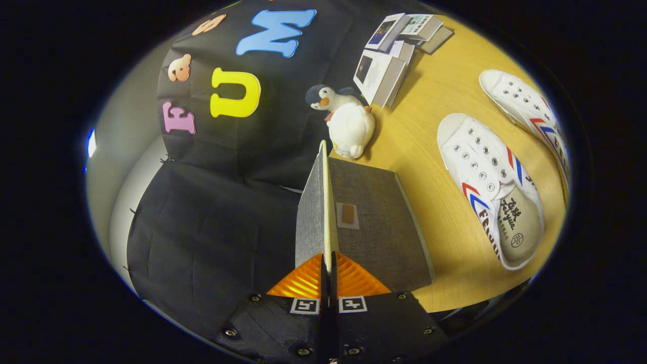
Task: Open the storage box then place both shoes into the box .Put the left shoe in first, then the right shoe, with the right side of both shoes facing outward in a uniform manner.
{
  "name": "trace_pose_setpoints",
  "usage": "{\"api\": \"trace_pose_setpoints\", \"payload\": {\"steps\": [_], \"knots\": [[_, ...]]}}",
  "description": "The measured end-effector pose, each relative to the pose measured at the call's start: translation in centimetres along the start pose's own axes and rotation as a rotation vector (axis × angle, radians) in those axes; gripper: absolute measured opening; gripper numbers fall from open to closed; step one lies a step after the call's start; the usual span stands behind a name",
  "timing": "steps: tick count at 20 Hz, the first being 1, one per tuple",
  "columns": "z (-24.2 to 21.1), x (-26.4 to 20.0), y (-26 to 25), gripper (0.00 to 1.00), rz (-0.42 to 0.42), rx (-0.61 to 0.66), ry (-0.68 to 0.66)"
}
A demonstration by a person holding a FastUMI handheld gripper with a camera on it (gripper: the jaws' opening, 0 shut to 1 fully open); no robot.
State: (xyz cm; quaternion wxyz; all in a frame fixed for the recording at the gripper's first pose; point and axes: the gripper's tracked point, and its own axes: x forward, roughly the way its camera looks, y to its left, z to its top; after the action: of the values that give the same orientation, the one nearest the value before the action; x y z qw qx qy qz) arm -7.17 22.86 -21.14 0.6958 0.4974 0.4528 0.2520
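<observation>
Pinching the thin raised lid [317, 202] of the grey storage box [379, 227], the gripper [328, 275] has both fingers pressed together on the lid's edge. Beyond the box sits a stuffed penguin [346, 121], with booklets [389, 55] farther off. Two white shoes [493, 187] lie on the wooden table [429, 101], well to the box's right.
</observation>
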Motion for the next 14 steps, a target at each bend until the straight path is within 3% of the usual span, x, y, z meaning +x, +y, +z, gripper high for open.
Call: {"api": "trace_pose_setpoints", "payload": {"steps": [14], "knots": [[-0.4, 0.5, 12.1, 0.00, 0.072, -0.252, -0.017]]}}
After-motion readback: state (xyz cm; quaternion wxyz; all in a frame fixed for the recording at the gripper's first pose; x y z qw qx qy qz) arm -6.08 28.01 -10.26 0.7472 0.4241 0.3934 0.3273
